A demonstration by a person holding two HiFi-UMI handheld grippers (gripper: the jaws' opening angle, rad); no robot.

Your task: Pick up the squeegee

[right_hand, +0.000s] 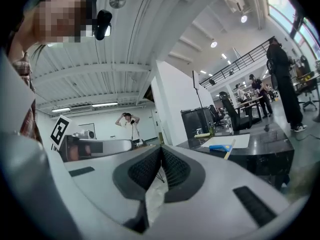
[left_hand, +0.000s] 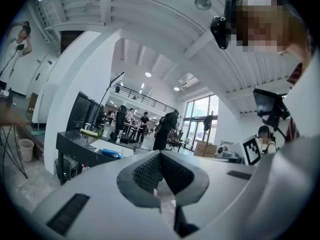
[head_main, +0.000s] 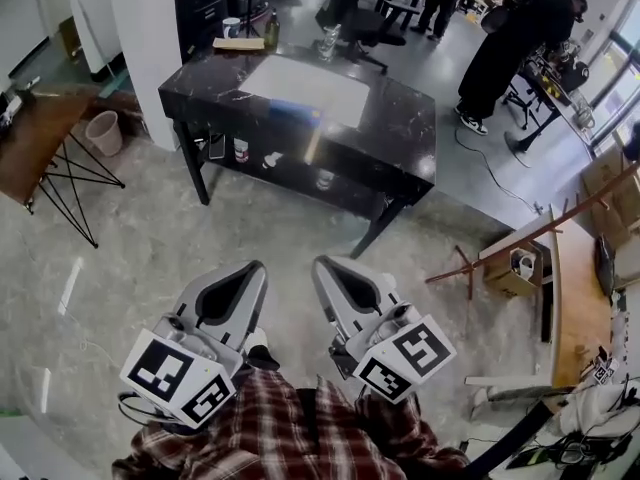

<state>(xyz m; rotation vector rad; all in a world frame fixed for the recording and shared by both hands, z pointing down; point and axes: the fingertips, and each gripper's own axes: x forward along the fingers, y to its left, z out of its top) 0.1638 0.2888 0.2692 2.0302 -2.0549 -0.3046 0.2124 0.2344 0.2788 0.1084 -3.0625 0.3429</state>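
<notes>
The squeegee [head_main: 296,112] has a blue head and a pale wooden handle. It lies on the near edge of a white mat [head_main: 305,88] on the black table [head_main: 400,138], well ahead of both grippers. In the left gripper view the squeegee [left_hand: 111,153] shows small on the table; in the right gripper view the squeegee [right_hand: 221,147] is off to the right. My left gripper [head_main: 258,266] and right gripper [head_main: 322,262] are held side by side close to my body, above the floor. Both are shut and hold nothing; the same shows at the left gripper [left_hand: 160,154] and right gripper [right_hand: 161,148].
A lower shelf [head_main: 290,168] under the black table holds small items. A pink bin [head_main: 103,131] and a wooden trestle table [head_main: 35,133] stand at left. A person in black [head_main: 520,43] stands at the back right; a cardboard box [head_main: 512,268] and wooden stands sit at right.
</notes>
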